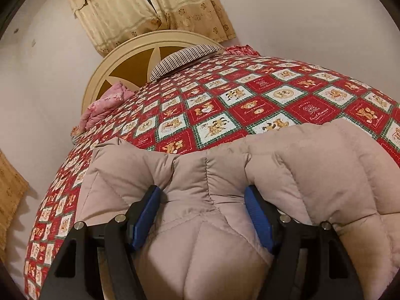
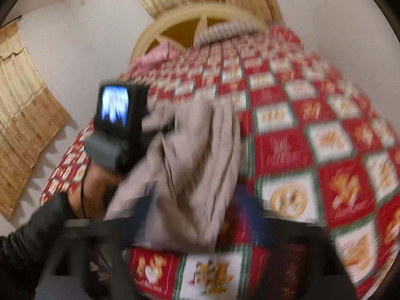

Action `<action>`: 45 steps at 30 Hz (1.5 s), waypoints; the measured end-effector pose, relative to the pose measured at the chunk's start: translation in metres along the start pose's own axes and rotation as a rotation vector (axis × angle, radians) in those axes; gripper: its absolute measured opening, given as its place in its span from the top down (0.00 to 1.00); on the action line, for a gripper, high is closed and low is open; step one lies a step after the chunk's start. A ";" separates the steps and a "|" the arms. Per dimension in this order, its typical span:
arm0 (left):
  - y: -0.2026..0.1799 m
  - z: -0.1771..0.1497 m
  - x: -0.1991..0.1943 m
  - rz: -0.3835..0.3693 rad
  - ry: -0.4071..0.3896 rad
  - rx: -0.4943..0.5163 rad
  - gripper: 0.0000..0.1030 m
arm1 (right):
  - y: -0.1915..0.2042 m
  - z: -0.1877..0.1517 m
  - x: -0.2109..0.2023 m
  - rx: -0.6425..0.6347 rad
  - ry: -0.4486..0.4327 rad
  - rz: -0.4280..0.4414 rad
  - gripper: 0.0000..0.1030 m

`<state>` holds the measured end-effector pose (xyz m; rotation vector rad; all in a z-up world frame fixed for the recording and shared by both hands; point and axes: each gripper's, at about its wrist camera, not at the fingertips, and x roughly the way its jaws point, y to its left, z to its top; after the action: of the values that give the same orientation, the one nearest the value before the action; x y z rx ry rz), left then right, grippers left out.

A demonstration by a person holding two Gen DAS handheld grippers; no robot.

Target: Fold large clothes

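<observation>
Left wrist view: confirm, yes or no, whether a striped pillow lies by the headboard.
Yes: a striped pillow rests against the round headboard.

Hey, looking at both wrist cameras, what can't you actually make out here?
- Right gripper, right wrist view: motion blur smears its fingers; contact with the beige padded jacket unclear.
- Jacket's whole shape, left wrist view: cut off by the bottom and right edges.
- Left gripper: jacket bulges between the jaws.
- Bedspread prints, right wrist view: blurred.
</observation>
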<state>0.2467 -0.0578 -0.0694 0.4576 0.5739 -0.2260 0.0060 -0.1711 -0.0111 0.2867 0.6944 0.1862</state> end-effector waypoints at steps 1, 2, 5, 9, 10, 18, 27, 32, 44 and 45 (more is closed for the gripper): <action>0.001 0.001 -0.001 -0.003 0.000 -0.002 0.31 | 0.005 0.009 -0.002 -0.019 -0.033 -0.002 0.00; 0.002 0.000 -0.002 -0.010 0.002 -0.008 0.31 | 0.010 0.022 0.003 -0.045 -0.046 -0.001 0.00; 0.020 0.001 -0.005 -0.105 0.010 -0.086 0.31 | 0.018 0.045 0.039 -0.073 0.006 -0.012 0.00; 0.065 0.000 -0.016 -0.321 0.002 -0.282 0.31 | 0.011 0.050 0.093 -0.063 0.088 -0.032 0.01; 0.084 -0.004 -0.024 -0.378 -0.015 -0.359 0.31 | 0.005 0.048 0.106 -0.053 0.111 -0.066 0.01; 0.151 -0.068 -0.073 -0.383 -0.037 -0.592 0.21 | -0.058 0.008 0.138 0.249 0.132 0.235 0.00; 0.161 -0.128 0.000 -0.705 0.198 -0.911 0.01 | -0.048 0.005 0.140 0.152 0.136 0.291 0.01; 0.151 -0.109 0.004 -0.743 0.207 -0.801 0.01 | -0.042 0.019 0.151 0.085 0.208 0.326 0.01; 0.127 -0.094 0.006 -0.656 0.194 -0.731 0.10 | -0.031 0.020 0.171 0.062 0.219 0.334 0.00; 0.124 -0.092 0.001 -0.636 0.187 -0.718 0.13 | -0.032 0.020 0.169 0.065 0.225 0.327 0.00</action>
<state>0.2451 0.0950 -0.0945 -0.4202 0.9238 -0.5588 0.1490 -0.1607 -0.1082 0.4457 0.8747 0.5143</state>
